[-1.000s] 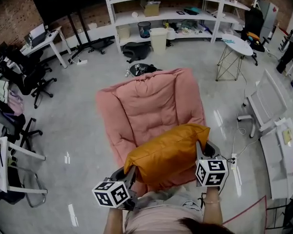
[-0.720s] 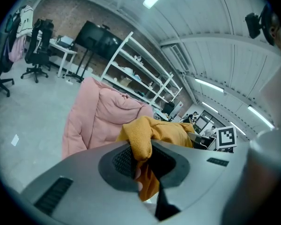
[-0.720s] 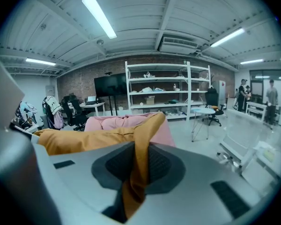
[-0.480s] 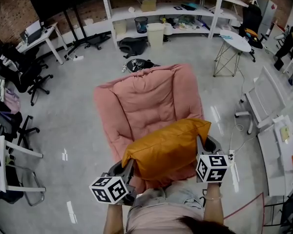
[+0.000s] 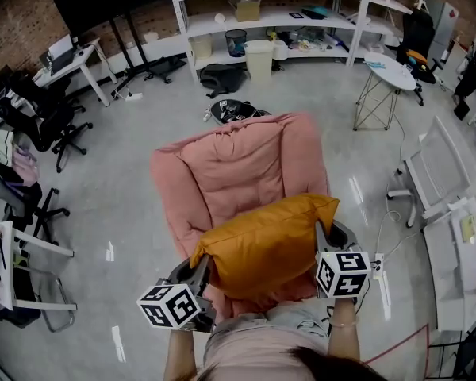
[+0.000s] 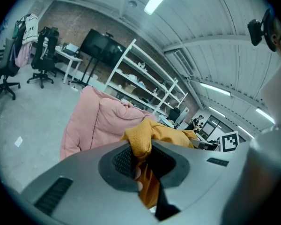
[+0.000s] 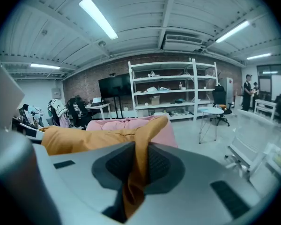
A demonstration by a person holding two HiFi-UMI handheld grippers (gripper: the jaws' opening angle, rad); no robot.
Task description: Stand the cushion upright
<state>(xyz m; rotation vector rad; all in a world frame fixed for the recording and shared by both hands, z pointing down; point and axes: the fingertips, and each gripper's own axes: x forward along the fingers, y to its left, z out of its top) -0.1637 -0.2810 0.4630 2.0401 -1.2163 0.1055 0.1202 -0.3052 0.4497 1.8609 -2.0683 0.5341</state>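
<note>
An orange cushion [image 5: 262, 244] hangs lifted over the seat of a pink padded armchair [image 5: 230, 165], long side level and tilted toward me. My left gripper [image 5: 200, 267] is shut on the cushion's left corner [image 6: 141, 139], fabric pinched between the pads. At the other end my right gripper [image 5: 322, 240] is shut on the right corner [image 7: 139, 163], with orange cloth bunched between its pads. The cushion [image 7: 84, 137] stretches across to the left in the right gripper view, the chair's back [image 7: 126, 124] behind it.
White shelving [image 5: 270, 14] lines the far wall, with bins [image 5: 258, 62] on the floor under it. A small round table [image 5: 385, 74] stands at the right, desks and office chairs [image 5: 40, 125] at the left, a white bench [image 5: 440, 181] at far right.
Both grippers have carried the cushion a little up and toward the chair's back. The left marker cube has slid left in the head view. Grips are unchanged.
</note>
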